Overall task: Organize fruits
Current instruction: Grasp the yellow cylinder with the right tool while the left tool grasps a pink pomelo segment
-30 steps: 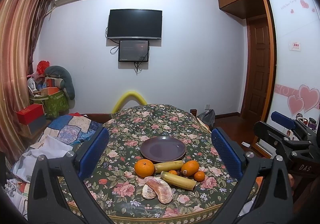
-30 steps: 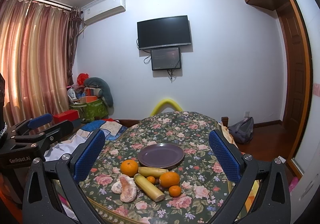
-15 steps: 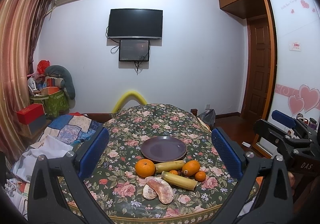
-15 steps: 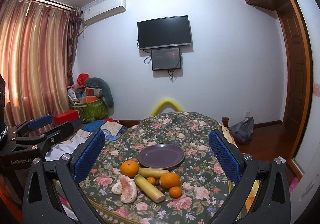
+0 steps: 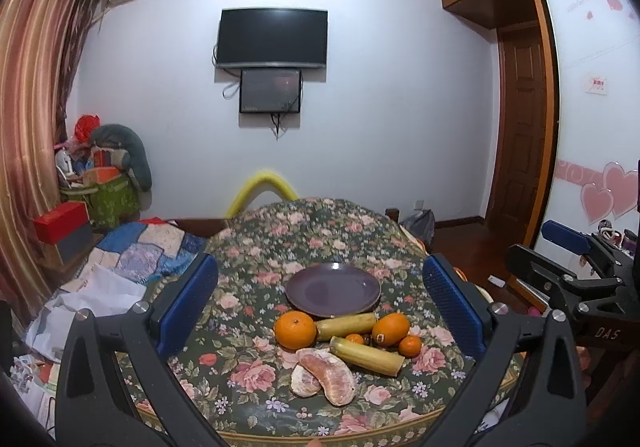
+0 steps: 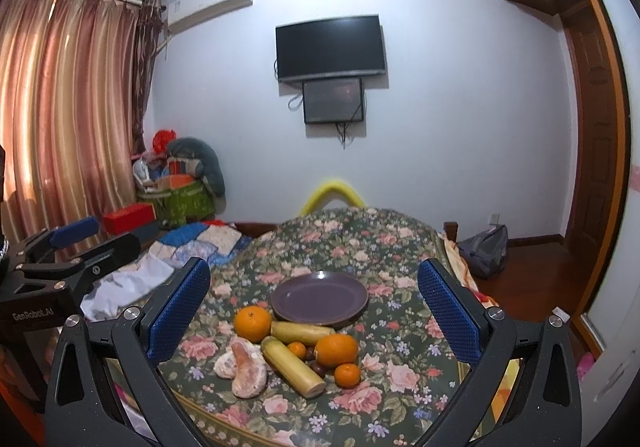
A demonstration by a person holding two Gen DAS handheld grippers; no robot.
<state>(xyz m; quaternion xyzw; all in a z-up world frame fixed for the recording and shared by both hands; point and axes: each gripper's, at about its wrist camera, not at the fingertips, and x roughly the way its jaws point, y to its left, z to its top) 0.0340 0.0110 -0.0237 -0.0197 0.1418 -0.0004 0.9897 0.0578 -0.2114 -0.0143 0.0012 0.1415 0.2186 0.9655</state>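
An empty purple plate (image 5: 333, 289) (image 6: 319, 297) sits on a round table with a floral cloth (image 5: 312, 231) (image 6: 360, 243). In front of it lie a large orange (image 5: 295, 329) (image 6: 253, 323), a second orange (image 5: 391, 328) (image 6: 337, 350), two small mandarins (image 5: 410, 345) (image 6: 347, 374), two yellow-green sugarcane pieces (image 5: 366, 356) (image 6: 293, 366) and peeled pomelo segments (image 5: 326, 375) (image 6: 245, 367). My left gripper (image 5: 320, 303) and right gripper (image 6: 316, 311) are both open and empty, held above the near table edge, short of the fruit.
A patchwork quilt and papers (image 5: 132, 255) lie left of the table. Boxes and bags (image 5: 96, 187) stand by the curtain. A grey bag (image 6: 486, 251) lies on the floor at right. A TV (image 5: 272, 37) hangs on the far wall.
Both views have shifted very slightly; the fruit and plate have not moved. Both grippers stay open.
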